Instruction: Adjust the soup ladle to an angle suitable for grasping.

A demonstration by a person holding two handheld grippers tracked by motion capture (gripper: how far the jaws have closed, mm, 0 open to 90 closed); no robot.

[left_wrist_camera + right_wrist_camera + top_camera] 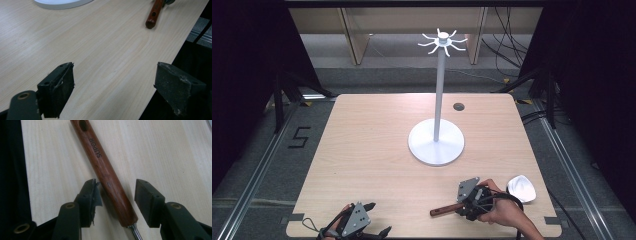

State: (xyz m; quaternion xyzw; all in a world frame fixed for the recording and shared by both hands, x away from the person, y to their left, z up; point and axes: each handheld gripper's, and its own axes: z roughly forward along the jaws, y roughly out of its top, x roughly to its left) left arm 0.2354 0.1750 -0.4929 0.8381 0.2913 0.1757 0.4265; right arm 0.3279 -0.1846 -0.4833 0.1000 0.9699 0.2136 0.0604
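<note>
One reddish-brown wooden handle (107, 173), "SUPOR" printed, hole near end.

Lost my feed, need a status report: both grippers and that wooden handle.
Right hand-held gripper open, jaws straddling wooden handle, a gap showing on one side. Left hand-held gripper open, idle at table edge. Handle flat on table, nothing blocking.

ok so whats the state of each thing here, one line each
ladle handle: flat on the table, between the right tool's jaws, gaps still showing both sides
ladle bowl: white, resting on the table beside the right hand
right tool: open around the handle, not yet clamped
left tool: open, nothing in it
stand: upright, hooks bare
</note>
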